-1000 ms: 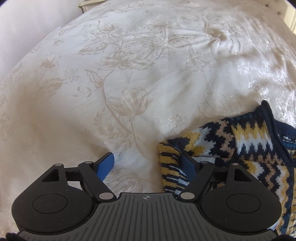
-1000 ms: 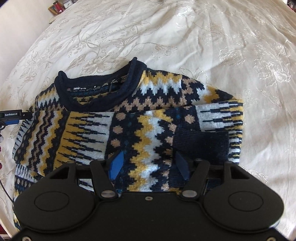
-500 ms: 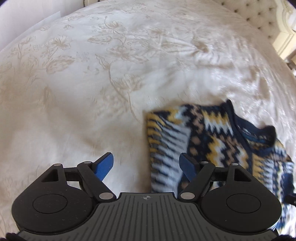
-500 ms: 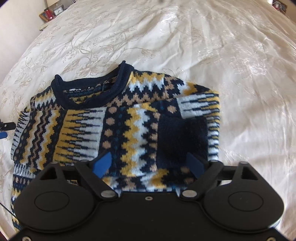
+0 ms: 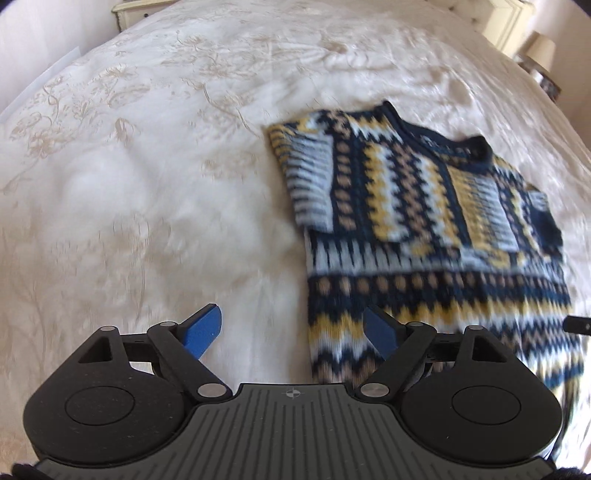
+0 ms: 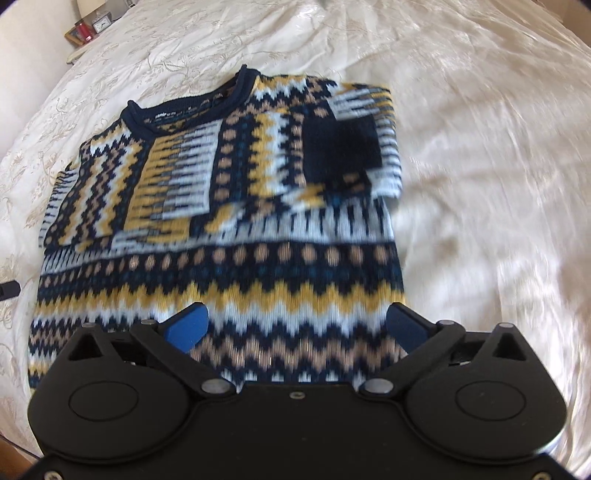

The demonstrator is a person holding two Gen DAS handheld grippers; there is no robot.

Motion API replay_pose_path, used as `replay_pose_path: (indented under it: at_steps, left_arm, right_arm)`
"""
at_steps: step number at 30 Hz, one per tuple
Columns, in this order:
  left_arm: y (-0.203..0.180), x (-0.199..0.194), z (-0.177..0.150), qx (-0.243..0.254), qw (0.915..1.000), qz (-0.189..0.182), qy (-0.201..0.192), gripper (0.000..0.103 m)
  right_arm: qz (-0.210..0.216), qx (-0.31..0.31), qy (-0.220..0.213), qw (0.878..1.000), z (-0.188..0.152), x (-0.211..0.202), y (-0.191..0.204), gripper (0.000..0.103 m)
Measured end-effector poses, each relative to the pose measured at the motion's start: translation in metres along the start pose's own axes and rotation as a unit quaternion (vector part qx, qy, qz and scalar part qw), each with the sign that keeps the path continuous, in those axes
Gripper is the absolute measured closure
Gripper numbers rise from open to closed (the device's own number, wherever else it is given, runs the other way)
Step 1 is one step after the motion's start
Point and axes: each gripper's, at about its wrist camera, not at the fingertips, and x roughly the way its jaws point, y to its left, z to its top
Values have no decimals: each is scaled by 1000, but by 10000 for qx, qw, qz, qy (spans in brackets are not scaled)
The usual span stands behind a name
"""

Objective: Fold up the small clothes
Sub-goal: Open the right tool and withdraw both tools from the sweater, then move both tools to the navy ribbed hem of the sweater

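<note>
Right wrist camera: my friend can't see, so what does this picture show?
A patterned sweater in navy, yellow, white and tan lies on a cream flowered bedspread, sleeves folded across its front. The right claw is open above the sweater's lower part, holding nothing.

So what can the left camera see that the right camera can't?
Only the left camera shows a lamp beside the bed, at the top right, and a pale cabinet at the top left.

Only the right camera shows a little clock and a red thing on a bedside table, plus the label inside the sweater's collar.

Both show the patterned sweater with its sleeves folded in, lying on the white flowery bedspread, and open blue fingers: the left gripper and the right gripper.
</note>
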Motion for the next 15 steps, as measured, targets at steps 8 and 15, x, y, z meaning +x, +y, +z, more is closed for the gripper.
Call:
replay_pose_path:
  at_steps: [8,15]
  left_arm:
    - [-9,-18,-53,169,9998,-67,124,19]
    - [-26,-35,-108,21,9999,24,134,19]
  right_arm:
    - [88,161,130,9997,-58,-17,-3,1]
    - [363,-71,180,9992,-96,-28,-6,1]
